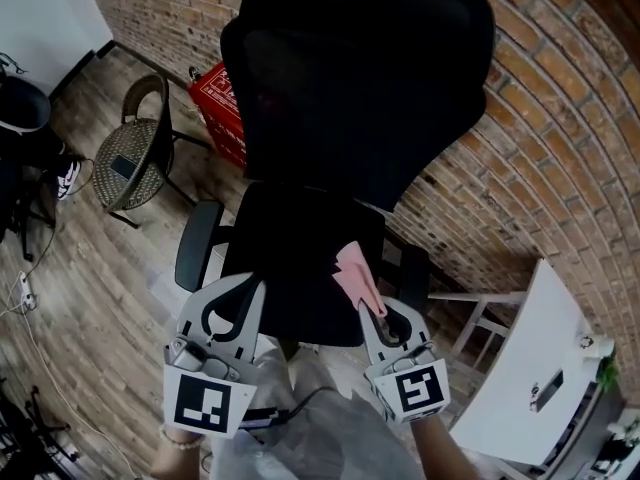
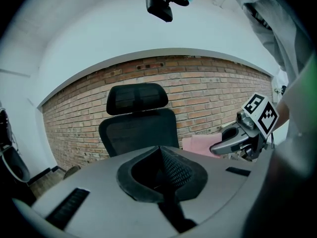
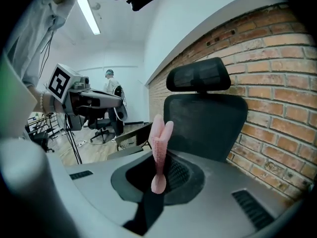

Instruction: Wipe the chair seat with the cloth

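Over the chair seat, poised to wipe

Over the front edge of the black chair seat point(image 1: 300, 258), held the right gripper point(image 1: 378, 313) low, with its jaws closed tight on a pink cloth point(image 1: 357, 276). Pinched the cloth by one edge only, so that most of it stood free beyond the jaw tips. Judged that a sensible hold, since it left loose fabric to lay flat on the seat. Hung the cloth over the seat's right front part; could not tell from the head view whether touching or just clear.

Carried the left gripper point(image 1: 230, 303) alongside, near the seat's left front corner, jaws brought together on nothing. Probably placed there to be out of the wiping path yet within reach to steady the chair.

Faced the chair squarely, with its backrest point(image 1: 360, 88) toward the brick wall point(image 1: 540, 168), likely so that the whole seat lay within one arm's sweep.

Judged the wiping as not yet begun, with no fabric spread on the seat. Called next for lowering the cloth until flat and drawing it across. Risked the chair turning under the push, or the thin pinch slipping if the fabric dragged.
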